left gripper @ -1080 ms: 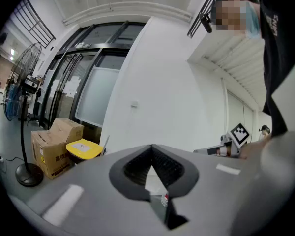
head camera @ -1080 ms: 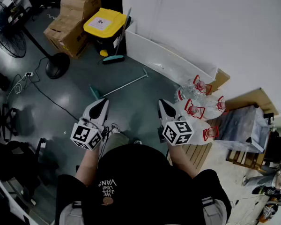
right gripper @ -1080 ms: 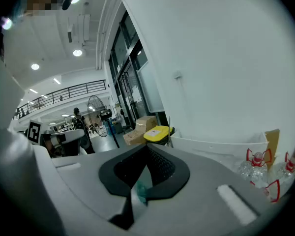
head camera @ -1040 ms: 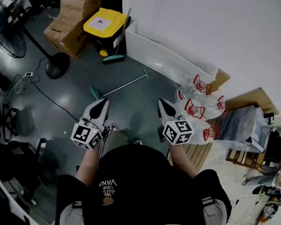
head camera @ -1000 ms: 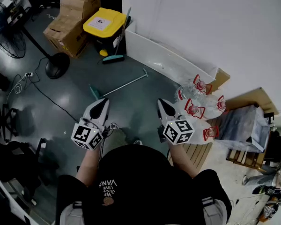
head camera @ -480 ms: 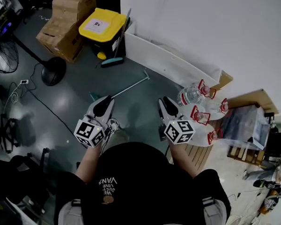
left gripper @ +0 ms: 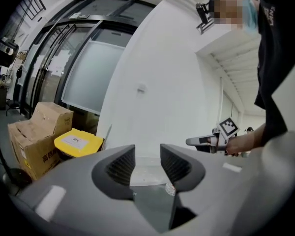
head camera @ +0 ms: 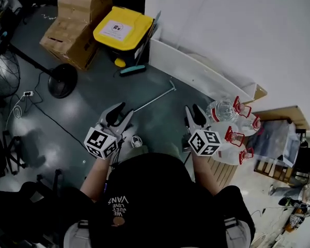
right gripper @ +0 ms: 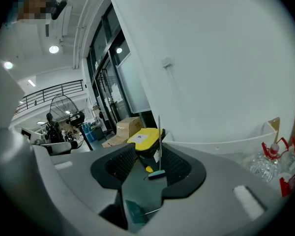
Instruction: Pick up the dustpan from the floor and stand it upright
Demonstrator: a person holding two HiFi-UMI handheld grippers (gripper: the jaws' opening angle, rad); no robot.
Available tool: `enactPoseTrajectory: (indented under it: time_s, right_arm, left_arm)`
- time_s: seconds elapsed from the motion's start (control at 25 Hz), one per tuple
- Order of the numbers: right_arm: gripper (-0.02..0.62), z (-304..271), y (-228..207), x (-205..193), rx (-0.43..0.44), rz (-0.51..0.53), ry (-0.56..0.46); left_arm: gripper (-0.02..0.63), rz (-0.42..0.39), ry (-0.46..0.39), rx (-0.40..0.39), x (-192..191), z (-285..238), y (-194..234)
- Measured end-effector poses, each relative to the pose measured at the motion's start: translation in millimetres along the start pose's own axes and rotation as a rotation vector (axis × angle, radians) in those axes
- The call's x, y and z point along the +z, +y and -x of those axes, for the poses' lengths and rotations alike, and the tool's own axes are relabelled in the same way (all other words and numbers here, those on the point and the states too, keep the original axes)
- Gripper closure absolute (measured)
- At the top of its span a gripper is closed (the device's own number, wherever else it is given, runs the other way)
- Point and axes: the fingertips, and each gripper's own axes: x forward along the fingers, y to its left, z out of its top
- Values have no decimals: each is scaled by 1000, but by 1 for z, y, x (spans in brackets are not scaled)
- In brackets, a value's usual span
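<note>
Lying flat on the grey floor (head camera: 82,112), the dustpan (head camera: 156,97) points its thin handle toward one o'clock from the left tongs (head camera: 123,112), which hide its pan end in the head view. These tongs are spreading, with nothing between them. At their three o'clock the right tongs (head camera: 192,111) are spreading too, and are also empty. Their own view shows the teal pan low on the floor ahead. Clear bottles (head camera: 231,119) stand farther toward three o'clock.
</note>
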Motion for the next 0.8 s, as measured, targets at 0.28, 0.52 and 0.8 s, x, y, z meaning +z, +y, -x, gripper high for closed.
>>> enactPoseTrajectory:
  time_s: [0.28,0.52,0.8]
  right_arm:
    - [451,-66,-16,-6,-21,4,47]
    - [434,-127,-34,-14,21,19,123]
    - [434,-192,-58,-32,95,64,269]
  left_arm:
    - [437,37,29,50,-19,-14,48]
    - [437,76,41,151,-34,-34,81]
    - [433,134,73,287,-54,-70,120]
